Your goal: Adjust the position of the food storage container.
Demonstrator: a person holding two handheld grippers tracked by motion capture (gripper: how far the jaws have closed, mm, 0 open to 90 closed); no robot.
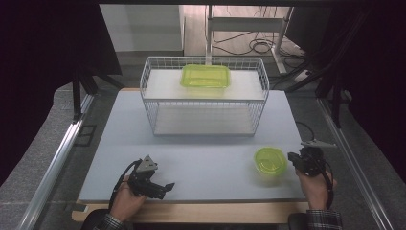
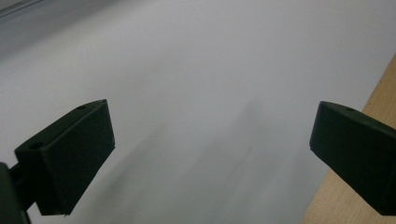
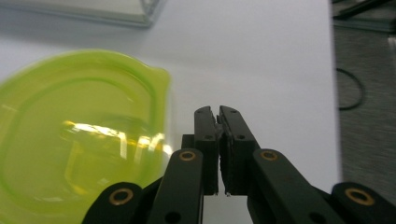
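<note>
A person sits at the near edge of the worktop (image 1: 201,158), which is covered by a pale grey mat with a strip of light wood showing along the front. Toward the back of the mat stands a white wire basket (image 1: 203,98), and resting across its top shelf is a translucent yellow-green rectangular container (image 1: 205,75). Down at the near right of the mat sits a small round bowl (image 1: 270,160) of the same yellow-green plastic, upright and open at the top. The right tongs (image 1: 293,158) are held just beside that bowl, on its right, with the person's right hand (image 1: 315,184) gripping them from below; in the right gripper view the two black jaws are pressed together with nothing between them, and the bowl's rim lies just to their left, apart from the tips. The left tongs (image 1: 165,188) rest low over the near left part of the mat, well apart from the bowl and the basket, held in the left hand (image 1: 125,201) with a grey three-cornered plate on top. In the left gripper view their jaws stand wide apart, with bare grey mat between them and the wooden edge of the worktop showing at the right.
</note>
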